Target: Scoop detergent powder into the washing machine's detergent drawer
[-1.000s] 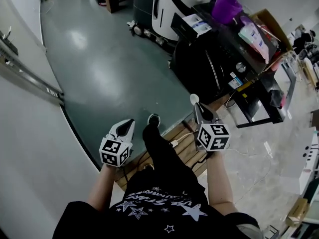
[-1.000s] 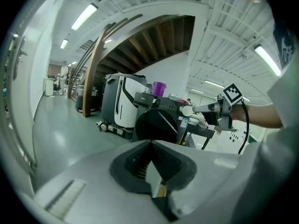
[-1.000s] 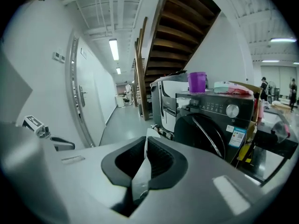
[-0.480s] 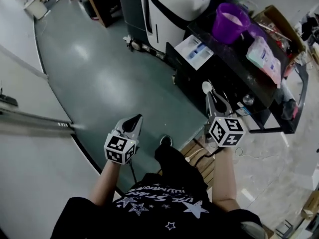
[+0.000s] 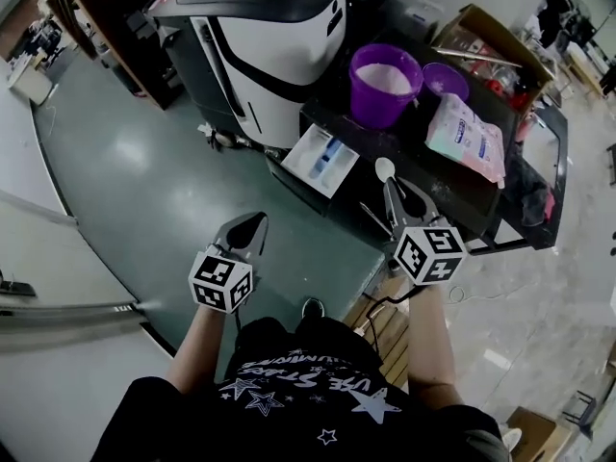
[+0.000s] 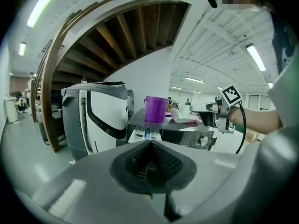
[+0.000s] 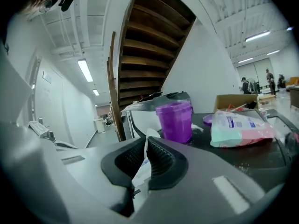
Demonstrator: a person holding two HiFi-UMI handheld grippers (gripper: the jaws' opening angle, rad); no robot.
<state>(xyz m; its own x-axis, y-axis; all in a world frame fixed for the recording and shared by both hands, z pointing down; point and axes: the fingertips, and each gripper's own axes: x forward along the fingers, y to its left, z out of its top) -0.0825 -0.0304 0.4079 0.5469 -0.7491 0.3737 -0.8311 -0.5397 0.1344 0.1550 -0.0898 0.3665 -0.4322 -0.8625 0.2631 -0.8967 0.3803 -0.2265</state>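
The left gripper point(image 5: 252, 227) hangs nearest, over the wide green floor point(image 5: 144, 171). Its jaws are pressed together with nothing between them, and there is open room ahead of it and to its left. Beside it, the right gripper point(image 5: 397, 196) is clamped on the handle of a white scoop point(image 5: 384, 169), whose bowl pokes out past the jaw tips. It sits just at the near edge of the black washing machine point(image 5: 481, 205).

Between the two grippers and a little further off, the white detergent drawer point(image 5: 322, 159) juts open from the machine's front corner, over the floor. The scoop is near it but apart from it, off to its right.

On the machine's top stands a purple bucket point(image 5: 383, 104) with white powder point(image 5: 388, 78) inside. A purple lid point(image 5: 446, 80) and a detergent bag point(image 5: 467, 138) lie just beside it. Behind them is a cardboard box point(image 5: 493, 37), and to the left a white and black machine point(image 5: 269, 41) closes off that side.
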